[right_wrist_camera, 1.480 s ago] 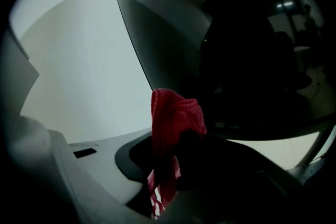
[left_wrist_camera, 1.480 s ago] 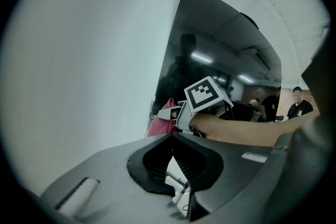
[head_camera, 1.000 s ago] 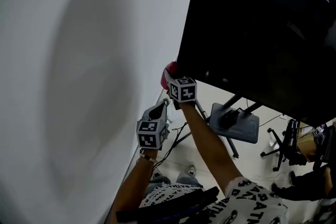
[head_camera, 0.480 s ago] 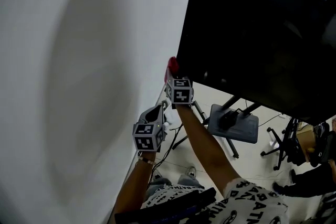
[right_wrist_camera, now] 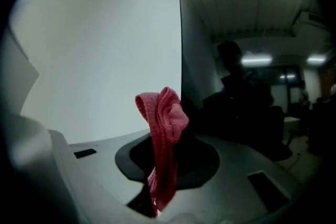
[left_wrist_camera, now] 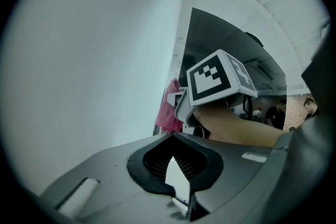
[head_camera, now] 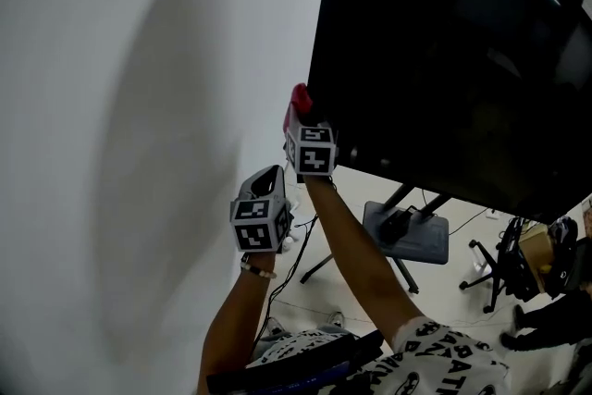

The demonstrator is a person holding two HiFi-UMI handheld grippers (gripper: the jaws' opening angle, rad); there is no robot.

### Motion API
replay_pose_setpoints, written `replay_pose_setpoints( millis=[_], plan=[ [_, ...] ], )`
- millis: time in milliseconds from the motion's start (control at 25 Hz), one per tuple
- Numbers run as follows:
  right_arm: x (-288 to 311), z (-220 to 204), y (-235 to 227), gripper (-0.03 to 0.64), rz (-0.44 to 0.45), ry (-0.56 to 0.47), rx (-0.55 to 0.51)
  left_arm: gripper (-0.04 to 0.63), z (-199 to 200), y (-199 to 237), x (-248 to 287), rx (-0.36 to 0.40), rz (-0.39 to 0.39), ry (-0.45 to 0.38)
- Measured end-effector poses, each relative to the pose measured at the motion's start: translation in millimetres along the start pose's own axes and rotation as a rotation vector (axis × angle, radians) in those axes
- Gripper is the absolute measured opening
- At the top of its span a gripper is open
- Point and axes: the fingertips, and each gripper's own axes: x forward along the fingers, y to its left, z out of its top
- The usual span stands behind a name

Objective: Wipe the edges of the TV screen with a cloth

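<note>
Red cloth (right_wrist_camera: 161,119) — one — clamped in right gripper (right_wrist_camera: 159,176) fingers by TV (head_camera: 444,60); left gripper (left_wrist_camera: 177,186) fingers seemingly closed, empty.

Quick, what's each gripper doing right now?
Left gripper: shut, holding nothing.
Right gripper: shut on the red cloth, beside the TV edge.

Bare wall (head_camera: 139,106) left of TV (head_camera: 444,60), free strip along TV's left edge, TV stand (head_camera: 407,231) crowds space under bottom-left corner, L gripper (head_camera: 268,178) close below R forearm (head_camera: 347,245).
</note>
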Motion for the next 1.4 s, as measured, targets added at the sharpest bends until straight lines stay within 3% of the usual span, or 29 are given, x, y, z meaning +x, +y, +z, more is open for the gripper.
replay_pose_setpoints(
  millis=[200,680,1200,1400],
  plan=[
    [-2,47,-6,0.077,-0.015,-0.058,-0.015,-0.005,59,-9,8,0.033,-0.022,-0.085],
    [-11,168,-15,0.077,-0.054,-0.186,-0.074,-0.005,136,-16,13,0.081,-0.052,-0.213],
    [-3,262,-18,0.077,-0.081,-0.247,-0.113,-0.005,255,-29,4,0.161,-0.059,-0.358],
    [-6,307,-23,0.077,-0.099,-0.281,-0.107,-0.005,279,-28,3,0.178,-0.06,-0.391]
  ],
)
